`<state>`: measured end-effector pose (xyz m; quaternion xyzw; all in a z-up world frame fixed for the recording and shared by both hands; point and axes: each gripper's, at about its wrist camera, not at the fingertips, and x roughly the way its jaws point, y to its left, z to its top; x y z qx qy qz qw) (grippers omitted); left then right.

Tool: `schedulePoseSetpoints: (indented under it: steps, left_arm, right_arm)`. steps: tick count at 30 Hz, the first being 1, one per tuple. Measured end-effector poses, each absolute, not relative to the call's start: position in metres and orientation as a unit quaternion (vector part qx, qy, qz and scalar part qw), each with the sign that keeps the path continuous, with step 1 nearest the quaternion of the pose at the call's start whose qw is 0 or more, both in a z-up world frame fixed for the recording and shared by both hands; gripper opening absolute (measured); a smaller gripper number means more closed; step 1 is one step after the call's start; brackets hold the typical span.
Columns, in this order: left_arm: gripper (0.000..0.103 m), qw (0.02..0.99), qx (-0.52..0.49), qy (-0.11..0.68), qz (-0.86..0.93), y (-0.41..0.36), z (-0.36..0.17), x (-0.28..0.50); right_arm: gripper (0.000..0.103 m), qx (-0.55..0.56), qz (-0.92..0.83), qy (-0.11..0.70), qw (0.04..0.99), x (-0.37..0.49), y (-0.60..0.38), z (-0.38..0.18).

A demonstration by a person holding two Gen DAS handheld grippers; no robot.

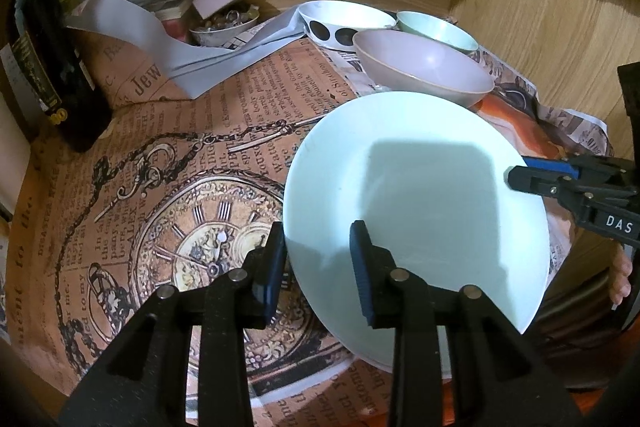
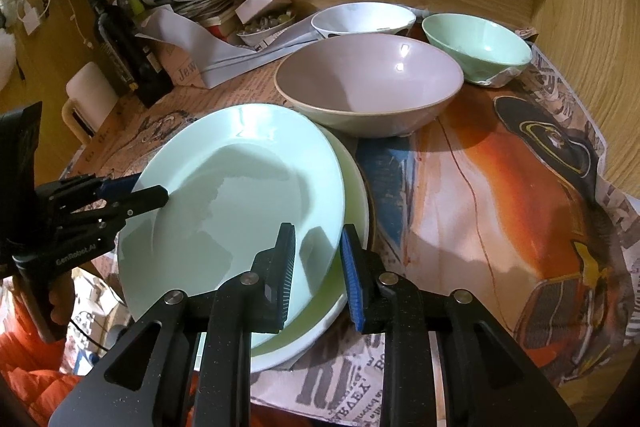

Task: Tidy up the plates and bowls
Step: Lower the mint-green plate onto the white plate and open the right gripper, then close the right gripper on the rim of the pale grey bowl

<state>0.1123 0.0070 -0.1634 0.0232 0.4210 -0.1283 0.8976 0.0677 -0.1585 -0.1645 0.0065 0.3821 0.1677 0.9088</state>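
Two plates are stacked near the front edge of the desk: a pale mint plate tilted over a yellow-green plate, most of which is hidden. The mint plate's rim is straddled by the parted fingers of the left gripper and the right gripper; actual contact cannot be made out. Toward the back edge are seen a pink bowl, a white bowl and a green bowl, with a dark bottle at the left edge.
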Motion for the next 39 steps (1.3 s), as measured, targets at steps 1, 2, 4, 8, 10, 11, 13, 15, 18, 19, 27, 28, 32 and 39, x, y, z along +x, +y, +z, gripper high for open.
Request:
schedulePoseSetpoints:
  steps: [1,2,4,8,10,11,13,15,18,19,27,28,32,39]
  left_arm:
    - [0.034,0.898,0.024,0.420,-0.128,0.007,-0.164,0.112]
    - [0.036,0.898,0.026,0.420,-0.130,0.006,-0.164,0.112]
    - [0.036,0.897,0.026,0.421,-0.131,0.006,-0.164,0.113]
    - [0.037,0.899,0.018,0.417,-0.132,0.011,-0.158,0.115]
    - [0.039,0.903,0.016,0.409,-0.131,0.014,-0.152,0.114]
    - [0.042,0.906,0.015,0.403,-0.131,0.015,-0.148,0.113]
    - [0.048,0.913,0.014,0.388,-0.128,0.018,-0.137,0.113]
    - [0.052,0.921,0.014,0.369,-0.124,0.020,-0.125,0.114]
    - [0.056,0.930,0.017,0.345,-0.123,0.021,-0.108,0.118]
    - [0.057,0.932,0.017,0.339,-0.124,0.021,-0.104,0.120]
    - [0.065,0.940,0.032,0.315,-0.132,0.002,-0.081,0.155]
    - [0.066,0.938,0.032,0.317,-0.135,0.000,-0.081,0.160]
    - [0.066,0.927,0.030,0.343,-0.148,-0.013,-0.087,0.190]
    - [0.066,0.904,0.030,0.392,-0.169,-0.031,-0.106,0.232]
  right_arm:
    - [0.023,0.004,0.166,0.376,0.911,0.066,-0.159,-0.162]
    - [0.023,0.004,0.166,0.371,0.914,0.065,-0.160,-0.159]
    - [0.023,0.008,0.166,0.365,0.916,0.063,-0.163,-0.155]
    - [0.023,0.009,0.155,0.352,0.923,0.064,-0.169,-0.149]
    - [0.023,0.015,0.152,0.348,0.925,0.066,-0.172,-0.147]
    - [0.023,0.018,0.150,0.345,0.926,0.067,-0.174,-0.146]
    - [0.026,0.027,0.146,0.337,0.930,0.069,-0.178,-0.142]
    - [0.031,0.034,0.140,0.326,0.934,0.071,-0.182,-0.137]
    - [0.038,0.037,0.129,0.309,0.942,0.073,-0.188,-0.129]
    - [0.042,0.040,0.125,0.302,0.944,0.074,-0.191,-0.126]
    - [0.055,0.047,0.100,0.274,0.955,0.090,-0.202,-0.116]
    - [0.060,0.049,0.098,0.272,0.956,0.093,-0.204,-0.116]
    - [0.063,0.061,0.094,0.275,0.955,0.108,-0.212,-0.118]
    - [0.063,0.078,0.089,0.299,0.947,0.139,-0.224,-0.130]
